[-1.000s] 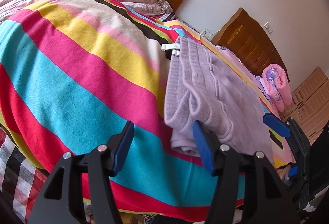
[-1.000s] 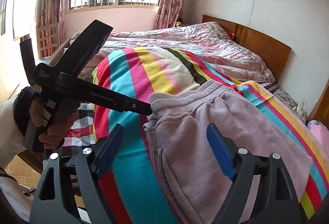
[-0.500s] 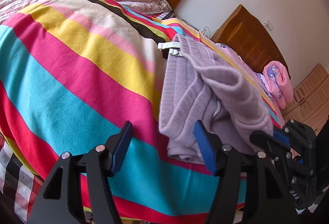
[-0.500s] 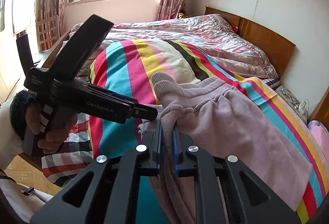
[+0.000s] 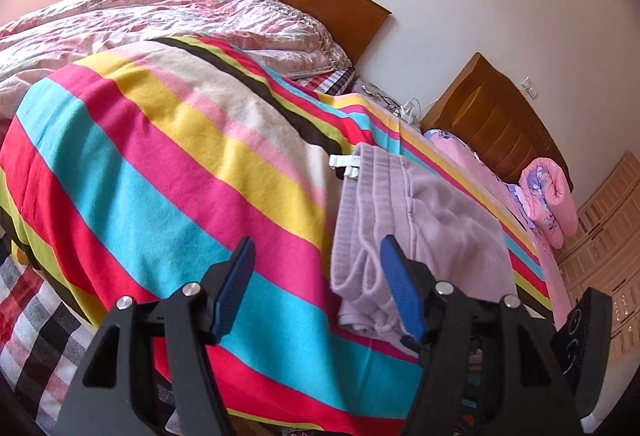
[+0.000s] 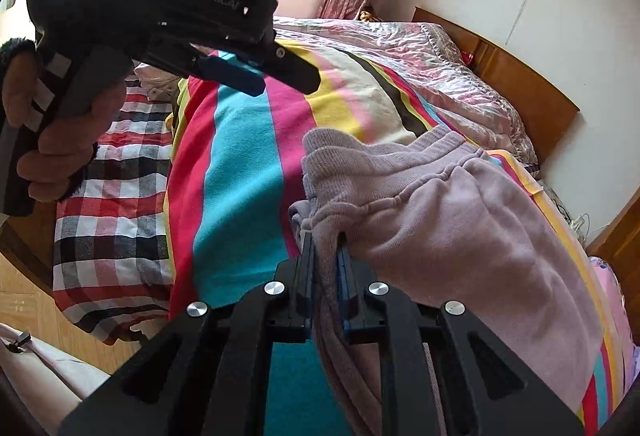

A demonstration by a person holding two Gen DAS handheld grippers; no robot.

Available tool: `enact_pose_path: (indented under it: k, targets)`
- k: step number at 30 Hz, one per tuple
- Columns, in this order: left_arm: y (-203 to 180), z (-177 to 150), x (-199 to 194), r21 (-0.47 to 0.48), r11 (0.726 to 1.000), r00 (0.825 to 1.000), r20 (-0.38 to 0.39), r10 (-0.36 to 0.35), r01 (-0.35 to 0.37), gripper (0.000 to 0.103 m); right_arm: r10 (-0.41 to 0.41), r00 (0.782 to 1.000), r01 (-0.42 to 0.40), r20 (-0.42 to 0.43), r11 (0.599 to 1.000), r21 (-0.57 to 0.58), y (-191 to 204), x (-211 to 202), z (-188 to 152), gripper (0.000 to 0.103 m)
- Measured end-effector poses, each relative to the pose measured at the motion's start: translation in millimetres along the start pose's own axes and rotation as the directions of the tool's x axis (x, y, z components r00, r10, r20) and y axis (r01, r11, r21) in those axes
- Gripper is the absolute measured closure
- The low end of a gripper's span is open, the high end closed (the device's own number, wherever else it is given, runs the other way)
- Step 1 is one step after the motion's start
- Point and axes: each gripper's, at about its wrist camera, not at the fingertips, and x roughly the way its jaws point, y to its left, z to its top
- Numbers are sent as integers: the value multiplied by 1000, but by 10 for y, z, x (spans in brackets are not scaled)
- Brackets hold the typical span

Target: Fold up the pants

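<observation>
Right wrist view: right gripper (image 6: pixel 325 256) clamps the pants (image 6: pixel 440 236) at 6 o'clock. Left gripper (image 5: pixel 316 284), jaws opening with nothing between them, hovers above the bed (image 5: pixel 160 176).

Both grippers were black plastic with blue pads and round silver screws on the finger arms. The left gripper (image 6: pixel 256 76) carried pale lettering on its side and light stripes on its grey grip. The hand (image 6: pixel 60 140) holding it wore a dark fuzzy cuff (image 6: pixel 16 50).

pants (image 6: pixel 460 236) | lilac knit (ribbed waistband) | folded | on striped blanket (image 5: pixel 168 172)
</observation>
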Motion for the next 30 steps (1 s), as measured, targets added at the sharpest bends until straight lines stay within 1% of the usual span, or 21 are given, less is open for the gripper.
enact_pose_path:
  k: [2, 3, 5, 7, 8, 9, 11, 13, 15, 17, 19, 21, 22, 23, 24, 25, 26, 27, 28, 29, 30]
  targets:
    - [-328, 52, 22, 85, 994, 997, -17, -71, 72, 29, -19, 1000, 20, 6, 1000, -11, 44, 5, -18, 89]
    - [-479, 64, 92, 121, 987, 994, -43, -102, 106, 29, -28, 1000, 29, 9, 999, -17, 61, 8, -22, 86]
    - [-735, 63, 324, 181, 971, 985, -110, -136, 154, 28, -35, 999, 36, 18, 999, -26, 123, 6, -47, 79]
    - [-869, 43, 577, 211, 960, 974, -171, -150, 185, 28, -61, 998, 63, 32, 997, -36, 173, 12, -74, 76]
    - [-889, 21, 701, 204, 957, 963, -214, -161, 206, 28, -64, 997, 65, 39, 997, -40, 198, 14, -87, 69]
    - [-880, -24, 809, 198, 955, 953, -254, -167, 220, 28, -57, 997, 59, 44, 998, -38, 207, 13, -103, 59]
    - [-826, -92, 939, 209, 957, 952, -270, -142, 201, 29, -5, 999, 7, 48, 999, -44, 232, -33, -132, 39]
    - [-789, -115, 936, 209, 952, 952, -257, -167, 223, 29, 4, 998, -1, 55, 999, -49, 233, -142, -177, 39]
    - [-779, -128, 949, 226, 951, 955, -253, -153, 212, 29, 33, 997, -33, 64, 999, -1, 127, -313, -236, 39]
    - [-812, -163, 963, 260, 947, 962, -242, -126, 189, 29, 38, 995, -45, 97, 996, 78, -60, -570, -329, 39]
    - [-839, -198, 970, 285, 943, 968, -228, -108, 172, 28, -8, 991, -17, 134, 983, 181, -303, -840, -478, 39]
    - [-833, -200, 969, 290, 942, 970, -216, -109, 171, 28, -88, 986, 47, 139, 961, 273, -533, -1032, -685, 39]
    - [-823, -204, 970, 287, 942, 971, -212, -114, 173, 28, -125, 985, 83, 122, 949, 305, -621, -1079, -799, 39]
    - [-806, -204, 964, 282, 943, 971, -208, -120, 177, 28, -143, 985, 103, 96, 936, 337, -695, -1091, -921, 39]
    - [-793, -204, 953, 282, 943, 971, -203, -124, 179, 28, -150, 987, 119, 57, 924, 364, -747, -1073, -1053, 39]
    - [-786, -215, 954, 289, 941, 973, -196, -125, 179, 28, -167, 986, 154, 3, 914, 375, -762, -1024, -1199, 39]
    - [-781, -234, 949, 300, 937, 974, -188, -125, 178, 28, -167, 984, 176, -54, 911, 373, -747, -950, -1348, 39]
    - [-785, -253, 947, 310, 934, 976, -181, -123, 176, 28, -158, 985, 174, -74, 914, 367, -697, -913, -1479, 39]
    - [-791, -271, 946, 323, 931, 978, -173, -117, 168, 28, -192, 980, 198, -50, 922, 334, -593, -951, -1536, 38]
    - [-807, -288, 948, 341, 927, 980, -166, -105, 157, 28, -205, 977, 212, -53, 927, 309, -535, -976, -1536, 37]
    - [-826, -313, 952, 360, 922, 983, -157, -92, 144, 28, -203, 978, 210, -54, 928, 307, -511, -1003, -1506, 37]
